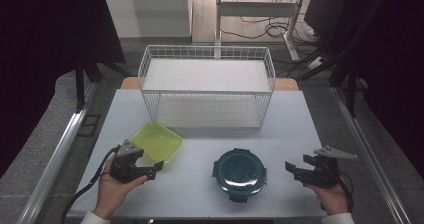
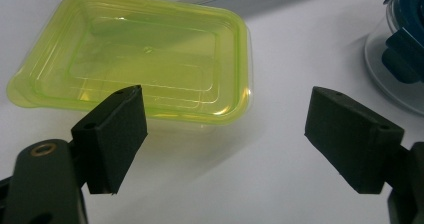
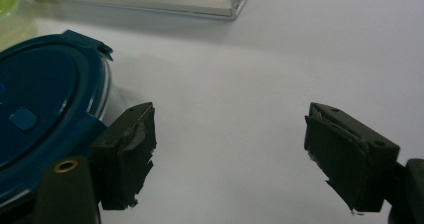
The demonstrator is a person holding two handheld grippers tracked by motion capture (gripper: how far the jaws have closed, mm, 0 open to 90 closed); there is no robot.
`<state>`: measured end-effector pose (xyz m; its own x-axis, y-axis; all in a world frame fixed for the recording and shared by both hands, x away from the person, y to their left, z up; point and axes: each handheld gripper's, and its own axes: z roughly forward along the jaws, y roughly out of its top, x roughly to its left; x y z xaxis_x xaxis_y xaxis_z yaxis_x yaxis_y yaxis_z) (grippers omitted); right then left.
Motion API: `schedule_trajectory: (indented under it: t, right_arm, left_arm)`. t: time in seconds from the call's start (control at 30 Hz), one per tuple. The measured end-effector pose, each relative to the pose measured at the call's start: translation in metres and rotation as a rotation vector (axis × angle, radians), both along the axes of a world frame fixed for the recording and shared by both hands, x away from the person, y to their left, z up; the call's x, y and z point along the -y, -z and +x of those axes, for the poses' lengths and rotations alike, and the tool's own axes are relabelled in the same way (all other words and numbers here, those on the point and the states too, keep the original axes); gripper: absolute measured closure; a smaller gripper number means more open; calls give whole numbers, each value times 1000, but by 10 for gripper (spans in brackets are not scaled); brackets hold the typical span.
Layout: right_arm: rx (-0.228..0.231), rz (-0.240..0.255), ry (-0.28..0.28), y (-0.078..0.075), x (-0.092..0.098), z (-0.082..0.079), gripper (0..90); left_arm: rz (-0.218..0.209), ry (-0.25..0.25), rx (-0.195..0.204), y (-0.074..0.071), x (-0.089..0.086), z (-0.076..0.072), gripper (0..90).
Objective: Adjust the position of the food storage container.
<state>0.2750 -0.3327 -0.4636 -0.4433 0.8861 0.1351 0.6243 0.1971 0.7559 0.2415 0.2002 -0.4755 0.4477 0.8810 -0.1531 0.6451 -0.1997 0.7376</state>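
In the high view the left gripper (image 1: 159, 167) sits at the lower left of the frame, held in a hand (image 1: 112, 191) that comes up from the bottom edge, and its jaws stand wide apart with nothing between them. Its tips point toward the yellow-green container (image 1: 156, 141) – a shallow rectangular tub of clear plastic lying left of centre on the white table (image 1: 280, 134), just beside the jaws but not touching them. The left gripper view shows the same tub filling the upper left of the frame, beyond the two black pads (image 2: 116, 134), with bare table between the pads. The right gripper (image 1: 291, 169) is at the lower right of the high view, also spread open and holding nothing; it faces the round container with the dark blue lid (image 1: 239, 174), which sits at lower centre, a short gap away. In the right gripper view that lid takes up the left side (its clip tabs stick out at the rim), close behind the left-hand pad, though contact cannot be told. A white wire basket (image 1: 207, 86) stands at upper centre, well apart from both grippers.
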Motion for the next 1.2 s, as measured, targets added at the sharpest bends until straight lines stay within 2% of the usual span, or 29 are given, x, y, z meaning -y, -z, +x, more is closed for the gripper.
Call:
schedule_trajectory:
  t: [0.13,0.2,0.37,0.5,0.67,0.73,0.97,1.1,1.13,1.2]
  right_arm:
    - [-12,3,-2,0,5,3,237]
    - [-34,26,-6,-2,6,4,246]
    - [-52,35,-7,-4,4,2,256]
    - [-48,24,-18,-6,1,3,266]
    - [-87,3,-31,-2,-1,5,290]
    - [-88,0,-32,-1,-1,6,295]
    - [-108,-7,-41,-3,-2,6,354]
    - [-127,-36,-57,-4,-6,5,395]
    - [-137,-56,-71,-4,-8,5,420]
    - [-143,-60,-74,-4,-10,4,429]
  left_arm:
    - [12,-3,5,0,-1,-2,168]
    - [30,4,15,-1,-1,-5,168]
    - [28,19,2,-1,1,-10,173]
    - [33,24,-13,-1,1,-12,174]
    - [42,27,-28,1,2,-10,174]
    - [43,29,-32,2,3,-10,174]
    - [45,25,-29,2,3,-11,173]
    - [55,29,-32,3,3,-10,173]
    - [55,29,-33,3,4,-10,173]
    - [56,29,-33,3,3,-10,173]
